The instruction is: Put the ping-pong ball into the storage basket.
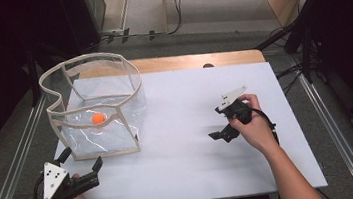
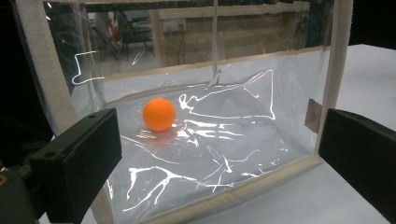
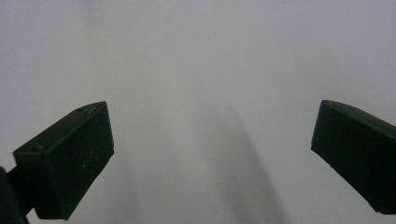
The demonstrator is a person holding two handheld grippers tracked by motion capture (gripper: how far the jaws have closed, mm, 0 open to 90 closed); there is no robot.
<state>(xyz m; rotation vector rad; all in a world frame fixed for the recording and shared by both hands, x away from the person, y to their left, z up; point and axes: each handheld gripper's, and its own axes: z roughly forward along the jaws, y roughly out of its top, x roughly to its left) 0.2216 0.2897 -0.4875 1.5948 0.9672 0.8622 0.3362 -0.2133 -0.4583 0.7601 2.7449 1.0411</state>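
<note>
Clear bin being lined up by left gripper; right gripper being held idle.

Left gripper (image 1: 79, 160) is being held at the near-left table edge, jaws spread wide and empty, aimed at the near wall of the clear bin (image 1: 129, 97) – likely so a wall or the cream trim can be gripped. Orange ball (image 1: 98, 118) is lying on the bin floor toward the back left, apart from the walls; in the left gripper view the ball (image 2: 159, 114) is being seen through the plastic, between the jaws but well beyond them. Right gripper (image 1: 221, 122) is being kept well apart over the bare white table (image 1: 195, 152), jaws wide and empty, pointed down, probably parked clear of the left side's work.
</note>
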